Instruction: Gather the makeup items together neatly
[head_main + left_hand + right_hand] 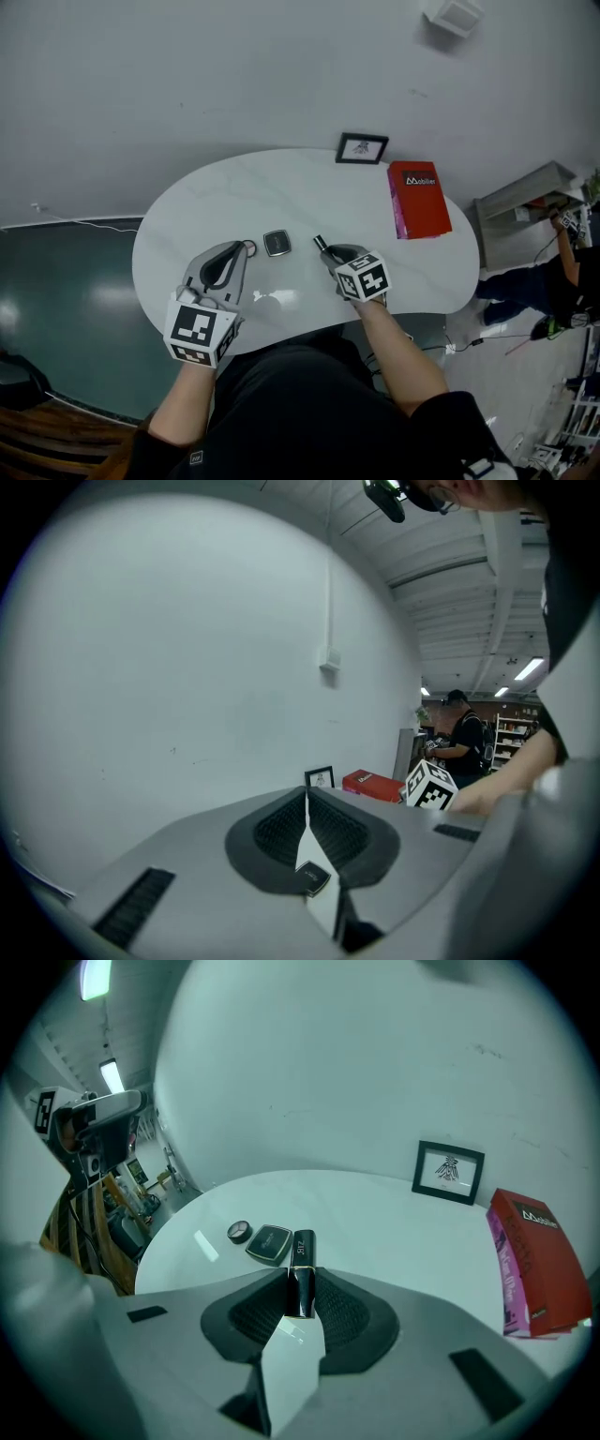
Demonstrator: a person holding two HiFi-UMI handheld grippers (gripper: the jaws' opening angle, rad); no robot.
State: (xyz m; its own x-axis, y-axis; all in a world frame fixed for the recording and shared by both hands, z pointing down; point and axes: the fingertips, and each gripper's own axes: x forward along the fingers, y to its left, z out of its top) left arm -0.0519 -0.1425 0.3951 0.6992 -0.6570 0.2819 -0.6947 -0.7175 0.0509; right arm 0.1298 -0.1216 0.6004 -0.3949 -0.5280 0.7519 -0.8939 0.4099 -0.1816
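Toward the near edge of the white oval table (281, 197), found the right gripper (301, 1283) clamped on a black lipstick tube (303, 1249); held by its rear end only, front end jutting past the pads. Found the left gripper (307, 799) with jaws pressed together on nothing, tips near a small round eyeshadow pot (248, 247) toward the near-left edge; logged a dark square compact (277, 244) just beside the pot, between it and the lipstick. Noted a red box (418, 200) at the right edge and a framed picture (362, 148) at the far edge, both well apart from the makeup.

Risks, as judgement: could pivot or slip from so short a hold if swung fast; could shunt the compact into the pot if pushed further forward; could roll on release unless laid flat first.

Read the long axis as lying along the jaws' own line; labelled end aimed away from the near edge, toward the far-left edge, tip just beside the compact; cannot tell whether resting on the table or just off it.
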